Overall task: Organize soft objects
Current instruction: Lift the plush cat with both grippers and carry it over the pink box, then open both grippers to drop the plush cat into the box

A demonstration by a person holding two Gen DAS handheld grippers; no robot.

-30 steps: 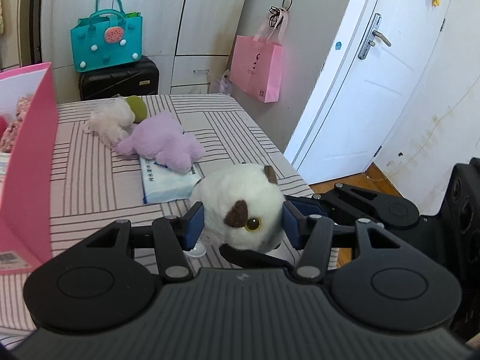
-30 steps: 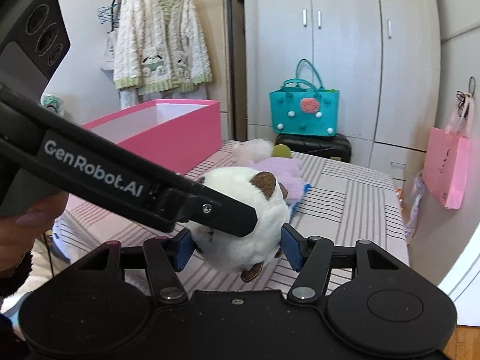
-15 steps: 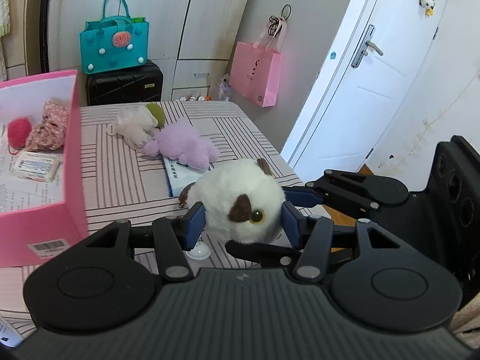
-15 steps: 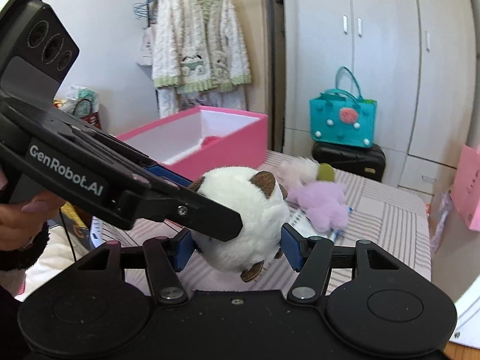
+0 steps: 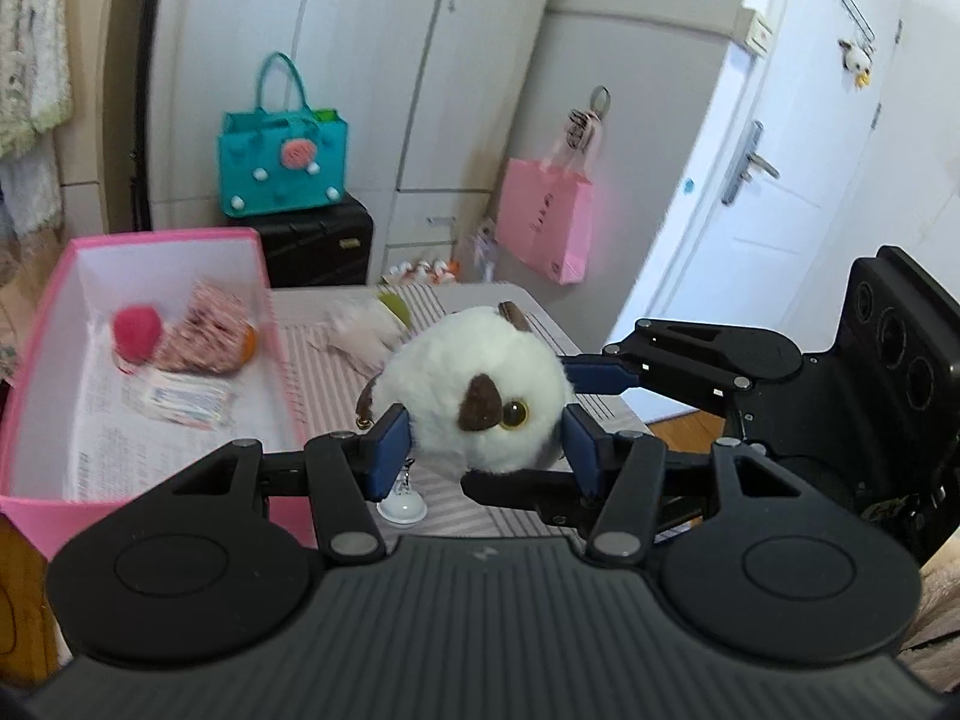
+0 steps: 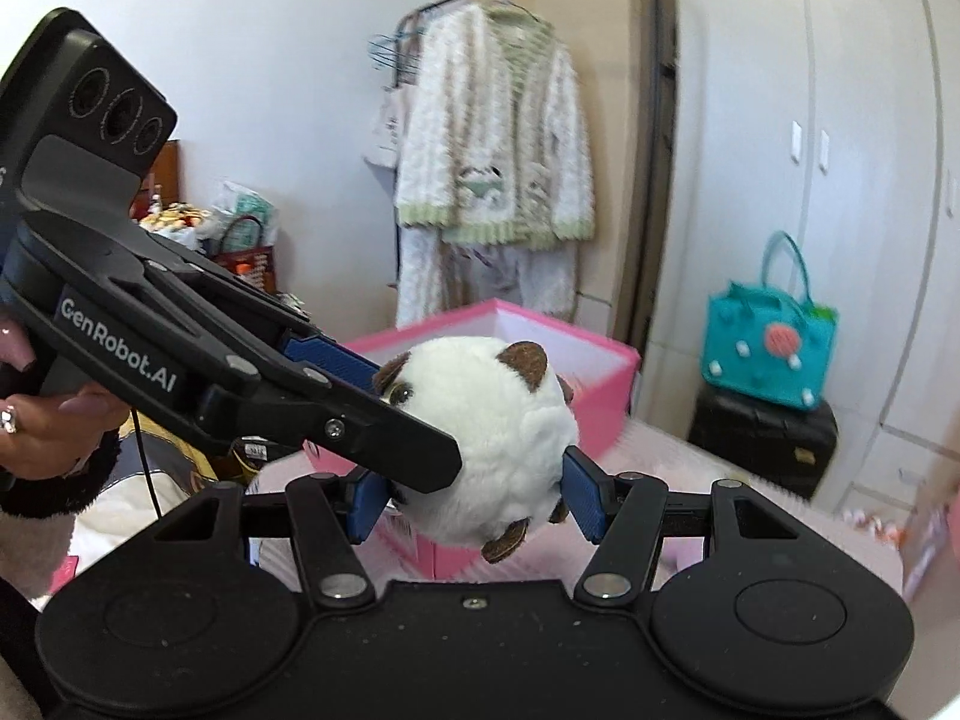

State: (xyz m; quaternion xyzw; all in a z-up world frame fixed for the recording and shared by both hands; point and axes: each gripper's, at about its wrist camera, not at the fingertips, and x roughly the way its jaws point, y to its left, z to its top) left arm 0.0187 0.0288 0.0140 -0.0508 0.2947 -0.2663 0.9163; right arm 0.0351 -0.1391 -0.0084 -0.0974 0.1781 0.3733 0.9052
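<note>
Striped surface [image 5: 336,360] carries the pink box [image 5: 36,330]. I have both the left gripper [image 5: 486,444] and right gripper [image 6: 474,501] clenched on the white plush [image 5: 480,396], lifted beside the box. Uneven release could drop it outside.

Both wrist views closely share the plush toy [image 5: 480,384].

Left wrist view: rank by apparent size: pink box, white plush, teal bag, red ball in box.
1. pink box
2. white plush, though it is nearest the lens, so inflated
3. teal bag
4. red ball
</note>
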